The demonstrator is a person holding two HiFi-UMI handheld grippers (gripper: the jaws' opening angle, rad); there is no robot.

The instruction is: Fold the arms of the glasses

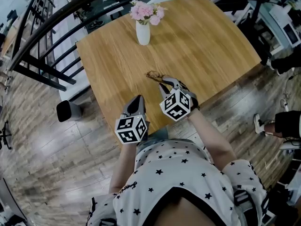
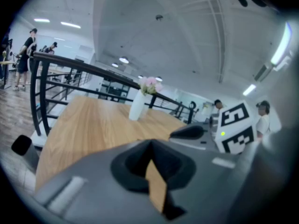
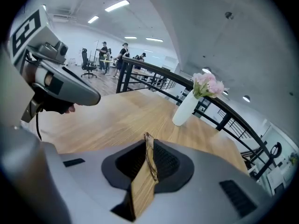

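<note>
Pinching the glasses (image 3: 150, 158) by their thin frame in the right gripper (image 1: 167, 82) over the counter (image 1: 211, 41), with the left gripper (image 1: 137, 101) pressed together, empty, just beside; folding seemingly not yet done, calling for nudging one arm inward.

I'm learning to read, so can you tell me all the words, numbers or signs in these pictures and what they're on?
No words or numbers can be read anywhere.
Left cube: black-and-white square markers, which are patterns, not letters.
Right cube: the same kind of markers.
Shirt: a small gold squiggle near the edge, maybe writing, too small and blurred to read.
</note>
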